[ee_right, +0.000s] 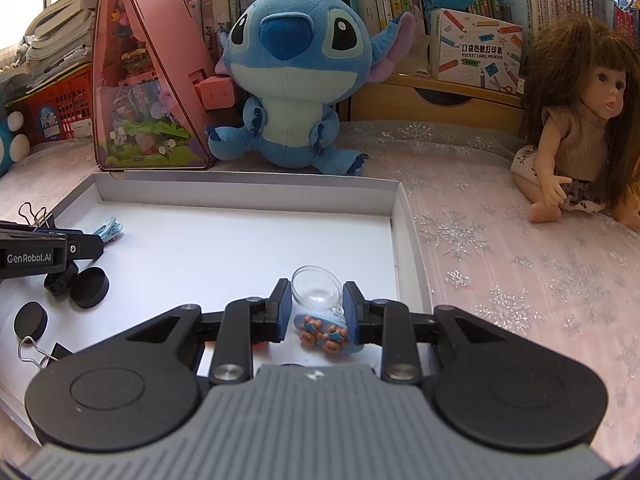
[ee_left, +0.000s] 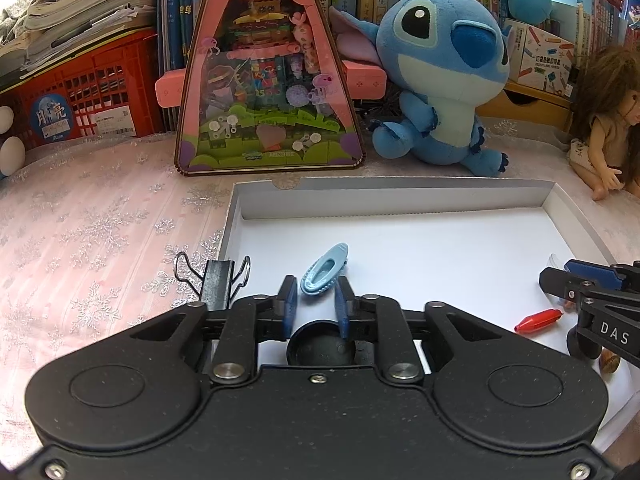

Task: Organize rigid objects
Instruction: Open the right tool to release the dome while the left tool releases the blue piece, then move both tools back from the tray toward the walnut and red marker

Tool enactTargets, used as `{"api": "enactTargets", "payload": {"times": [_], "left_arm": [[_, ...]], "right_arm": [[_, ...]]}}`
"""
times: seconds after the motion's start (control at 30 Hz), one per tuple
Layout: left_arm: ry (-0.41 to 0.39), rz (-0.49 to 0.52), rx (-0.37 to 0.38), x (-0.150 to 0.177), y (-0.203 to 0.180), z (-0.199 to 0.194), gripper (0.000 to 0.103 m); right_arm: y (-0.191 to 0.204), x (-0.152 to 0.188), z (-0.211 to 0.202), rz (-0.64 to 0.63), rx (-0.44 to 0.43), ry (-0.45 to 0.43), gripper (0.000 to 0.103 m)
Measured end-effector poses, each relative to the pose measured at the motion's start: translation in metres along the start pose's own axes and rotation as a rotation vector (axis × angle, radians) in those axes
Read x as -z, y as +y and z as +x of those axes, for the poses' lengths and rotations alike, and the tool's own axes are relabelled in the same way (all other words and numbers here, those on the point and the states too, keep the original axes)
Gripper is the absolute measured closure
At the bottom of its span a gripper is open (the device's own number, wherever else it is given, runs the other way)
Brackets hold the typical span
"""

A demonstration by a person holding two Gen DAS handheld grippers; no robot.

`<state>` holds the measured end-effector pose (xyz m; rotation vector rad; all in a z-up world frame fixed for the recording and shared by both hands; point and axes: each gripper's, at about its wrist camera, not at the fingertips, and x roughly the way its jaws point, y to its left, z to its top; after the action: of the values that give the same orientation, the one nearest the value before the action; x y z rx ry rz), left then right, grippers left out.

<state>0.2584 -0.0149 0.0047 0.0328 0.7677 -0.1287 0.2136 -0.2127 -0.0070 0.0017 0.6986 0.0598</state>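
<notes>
Both grippers are parked over the white tray (ee_right: 248, 192) on the snowflake-cloth counter (ee_right: 520, 280).

My left gripper (ee_left: 316, 300): the fingers are a bit apart, not pressed together. The light blue hair clip (ee_left: 324, 270) lies in the tray right at the tips, its near end poking into the gap. I see a sliver of space by the left pad, and the right pad looks close to touching it, but I wouldn't call that a pinch. Under the fingers there's a round black lid (ee_left: 322, 346), and a black binder clip (ee_left: 216, 280) sits on the tray's left edge just beside the left finger. A small red capsule-shaped thing (ee_left: 538, 319) lies off to the right near my other gripper.

My right gripper (ee_right: 316, 308): fingers partly spread here too. A clear plastic dome cup (ee_right: 316, 290) lies between the tips, and I can't tell for sure whether the pads actually bear on it; the left one looks right against it. Just nearer to the camera, also between the fingers, lies a blue oval clip with little bears (ee_right: 324, 334), flat on the tray near the right wall. From this view two black round lids (ee_right: 90, 288) lie on the tray's left side below the left gripper, plus another binder clip (ee_right: 40, 352) at the near left edge.
</notes>
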Motion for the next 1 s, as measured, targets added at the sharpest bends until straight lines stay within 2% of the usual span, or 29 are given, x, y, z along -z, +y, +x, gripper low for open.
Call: {"api": "enactTargets", "payload": {"times": [0.07, 0.13, 0.5, 0.83, 1.0], "left_arm": [[-0.002, 0.004, 0.0, 0.001, 0.0, -0.001, 0.07], [-0.003, 0.005, -0.001, 0.001, -0.001, -0.002, 0.065], [-0.027, 0.014, 0.008, 0.004, -0.002, -0.014, 0.045], [-0.049, -0.001, 0.041, 0.007, -0.002, -0.032, 0.03], [-0.076, 0.012, 0.053, 0.011, -0.005, -0.046, 0.023]], "right_arm": [[0.0, 0.0, -0.001, 0.002, 0.0, -0.004, 0.064], [0.0, -0.001, -0.001, 0.002, 0.002, -0.01, 0.051], [0.005, 0.0, -0.01, -0.019, 0.009, -0.041, 0.037], [0.008, 0.0, -0.025, -0.032, 0.005, -0.077, 0.02], [0.007, 0.0, -0.033, -0.024, 0.012, -0.084, 0.015]]}}
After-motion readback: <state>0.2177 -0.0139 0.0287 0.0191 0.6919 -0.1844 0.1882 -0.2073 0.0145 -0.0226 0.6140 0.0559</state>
